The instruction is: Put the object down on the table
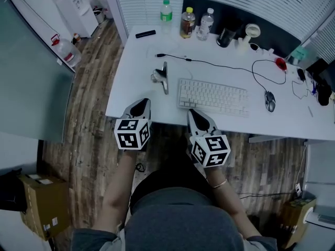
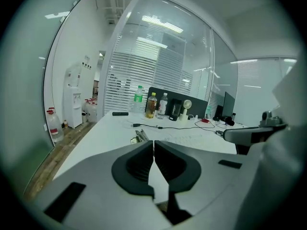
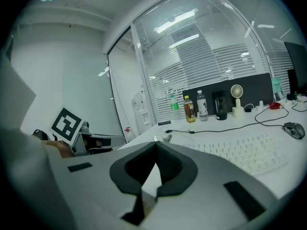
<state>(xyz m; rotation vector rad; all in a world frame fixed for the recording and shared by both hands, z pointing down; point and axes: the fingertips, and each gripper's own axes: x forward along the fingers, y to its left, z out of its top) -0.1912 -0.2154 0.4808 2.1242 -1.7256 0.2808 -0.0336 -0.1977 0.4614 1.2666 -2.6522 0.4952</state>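
A small silvery metal object (image 1: 161,77) lies on the white table (image 1: 136,56), left of the keyboard. It also shows in the left gripper view as the metal object (image 2: 139,136) just beyond the jaws, and in the right gripper view as the metal object (image 3: 164,138). My left gripper (image 1: 140,107) hovers at the table's near edge, a little short of the object, shut with nothing in it (image 2: 153,143). Over the near edge below the keyboard, my right gripper (image 1: 198,118) is shut and empty too (image 3: 155,145).
A white keyboard (image 1: 212,97), a mouse (image 1: 269,100) and a black cable (image 1: 220,64) lie right of the object. Bottles (image 1: 187,22), a black remote (image 1: 145,34) and a small fan (image 1: 251,33) stand at the back. A glass wall (image 1: 31,77) rises on the left, with a cardboard box (image 1: 44,205) on the floor.
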